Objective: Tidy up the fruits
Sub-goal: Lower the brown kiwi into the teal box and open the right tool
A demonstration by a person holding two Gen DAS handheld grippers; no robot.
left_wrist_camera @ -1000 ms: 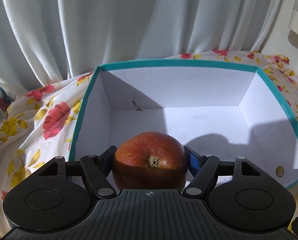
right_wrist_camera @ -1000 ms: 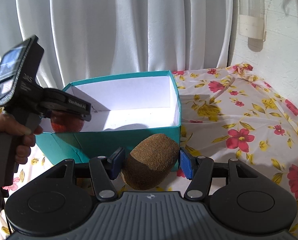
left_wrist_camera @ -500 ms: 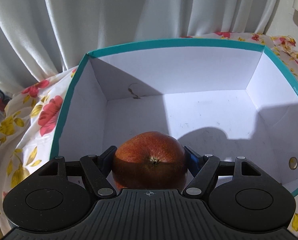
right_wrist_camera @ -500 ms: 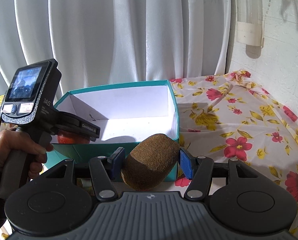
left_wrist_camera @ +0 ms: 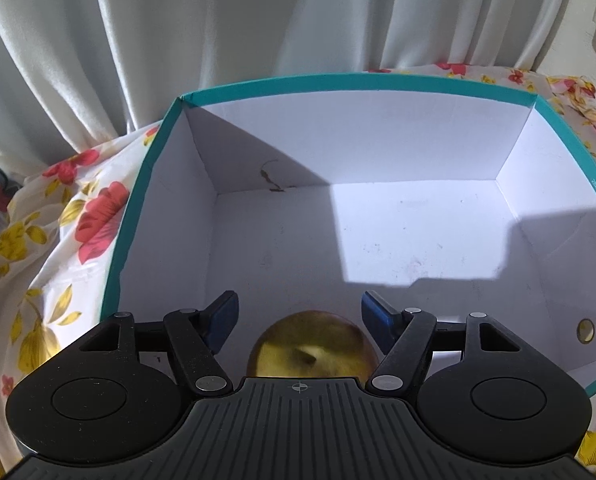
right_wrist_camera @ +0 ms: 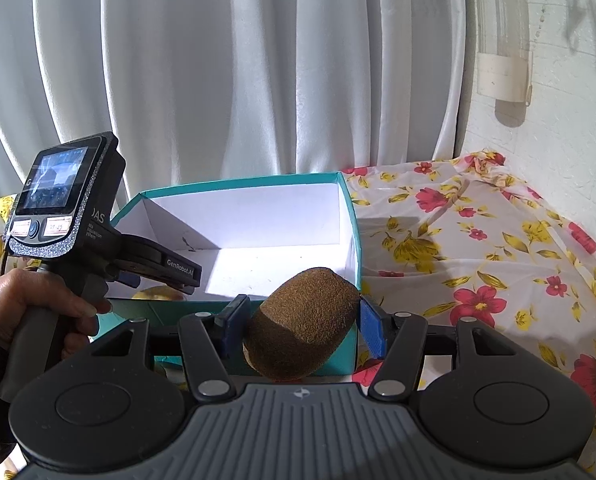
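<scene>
Left hand-held gripper [left_wrist_camera: 299, 314] is tipped down into the teal box [left_wrist_camera: 357, 82], and its blue pads [left_wrist_camera: 379, 318] stand clear on both sides of the apple [left_wrist_camera: 311, 344] — nothing pressing on the fruit. The log of the jaws says they have just narrowed a touch, yet there is open white floor showing between each pad and the apple. The apple sits low at the near end of the box, its yellow side and stem dimple facing the camera, partly hidden by the gripper's body. Sunlight cuts a bright patch across the box's white floor, with a hard shadow beside it.

Over on the right wrist view, the right hand-held gripper [right_wrist_camera: 299, 322] is clamped on the kiwi [right_wrist_camera: 301, 324], brown and fuzzy, tilted between the two blue pads and held up just in front of the box's near wall. Beyond it a person's hand [right_wrist_camera: 30, 308] grips the handle of the left tool, whose little screen [right_wrist_camera: 56, 180] is lit. The box rests on a floral cloth [right_wrist_camera: 477, 264] over the surface, white curtain [right_wrist_camera: 238, 60] hanging behind.
</scene>
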